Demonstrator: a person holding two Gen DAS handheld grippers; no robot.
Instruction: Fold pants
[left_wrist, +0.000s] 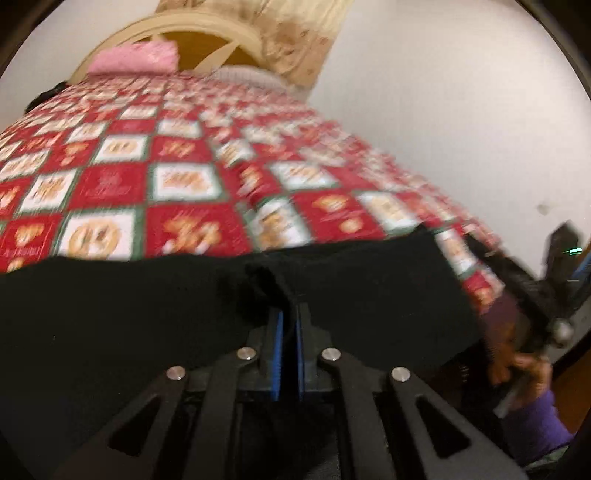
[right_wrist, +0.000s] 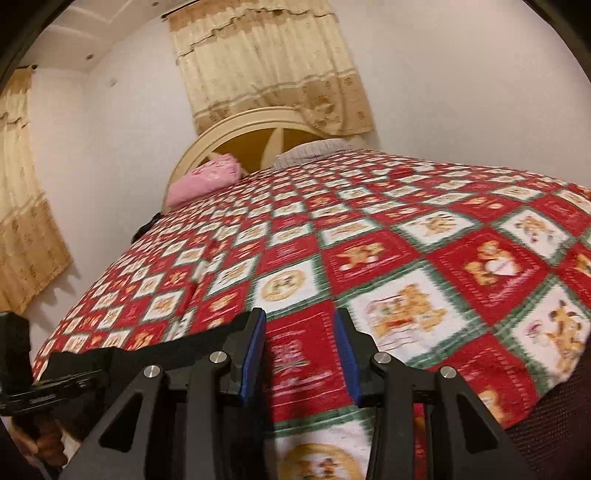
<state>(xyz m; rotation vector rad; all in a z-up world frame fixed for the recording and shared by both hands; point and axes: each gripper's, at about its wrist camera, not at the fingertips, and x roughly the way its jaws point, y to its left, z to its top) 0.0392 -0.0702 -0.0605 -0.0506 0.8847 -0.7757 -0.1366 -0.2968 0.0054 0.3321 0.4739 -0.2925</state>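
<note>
The black pants (left_wrist: 155, 317), soft and limp (likely light), lie at the bed's (right_wrist: 424, 229) near edge, pinched by the closed left gripper (left_wrist: 290, 321); the right gripper (right_wrist: 300, 354) gapes empty, best taking a hem.

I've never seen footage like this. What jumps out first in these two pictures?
The loud red, white and green teddy-bear quilt fills the bed in both views. In the left wrist view, black pants lie across its near edge, with the left gripper pinched shut on a fold. The right gripper hangs open over bare quilt; a pink pillow rests by the headboard.
</note>
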